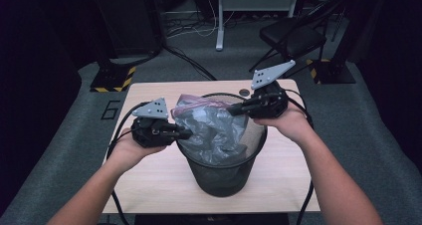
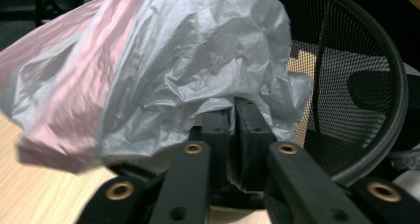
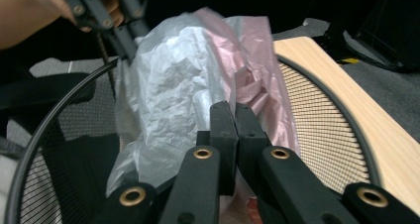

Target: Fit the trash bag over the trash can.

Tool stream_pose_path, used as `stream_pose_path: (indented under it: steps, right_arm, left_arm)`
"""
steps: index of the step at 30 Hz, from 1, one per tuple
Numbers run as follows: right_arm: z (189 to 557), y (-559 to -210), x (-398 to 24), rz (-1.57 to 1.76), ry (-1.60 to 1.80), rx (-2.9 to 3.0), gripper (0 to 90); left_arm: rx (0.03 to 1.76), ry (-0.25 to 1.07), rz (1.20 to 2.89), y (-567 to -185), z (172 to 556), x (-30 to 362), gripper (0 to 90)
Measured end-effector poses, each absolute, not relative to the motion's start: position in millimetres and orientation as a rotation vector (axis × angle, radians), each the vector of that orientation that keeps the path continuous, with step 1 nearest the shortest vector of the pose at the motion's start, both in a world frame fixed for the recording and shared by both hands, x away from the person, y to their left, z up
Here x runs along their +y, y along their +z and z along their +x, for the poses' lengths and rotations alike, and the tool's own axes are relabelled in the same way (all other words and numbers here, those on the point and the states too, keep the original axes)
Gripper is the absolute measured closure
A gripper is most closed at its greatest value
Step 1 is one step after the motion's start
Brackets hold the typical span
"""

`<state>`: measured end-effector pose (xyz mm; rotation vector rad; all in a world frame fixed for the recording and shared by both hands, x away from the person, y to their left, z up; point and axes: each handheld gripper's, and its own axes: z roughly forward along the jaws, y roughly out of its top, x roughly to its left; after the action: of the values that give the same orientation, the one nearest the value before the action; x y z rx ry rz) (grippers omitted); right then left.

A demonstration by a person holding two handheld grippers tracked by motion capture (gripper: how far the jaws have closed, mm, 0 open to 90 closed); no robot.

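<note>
Now, left gripper [image 1: 185, 133]: clamped on bag [image 1: 214, 128], holding it over bin [image 1: 224, 177].
Right gripper [image 1: 234, 109]: clamped on bag, spreading it.

1. We see grey carpet [image 1: 59, 150] around a light wooden table [image 1: 149, 175].
2. Beyond the table's far right corner stands a black folding chair [image 1: 291, 36].
3. Cables [image 1: 191, 28] lie beyond the far edge, beside a white desk leg [image 1: 219, 18]; the room is dim.
</note>
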<state>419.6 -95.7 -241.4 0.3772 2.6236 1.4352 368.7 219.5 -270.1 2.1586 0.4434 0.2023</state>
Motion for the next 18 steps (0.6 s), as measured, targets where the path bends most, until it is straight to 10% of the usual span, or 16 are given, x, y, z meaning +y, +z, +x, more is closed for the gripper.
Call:
stream_pose_path:
  steps: [18]
  right_arm:
    - [399.4, -252.4, -82.3, 0.278, 1.365, 2.661, 88.8]
  left_arm:
    - [0.534, 0.344, 2.081, -215.6, 380.1, 243.4, 51.7]
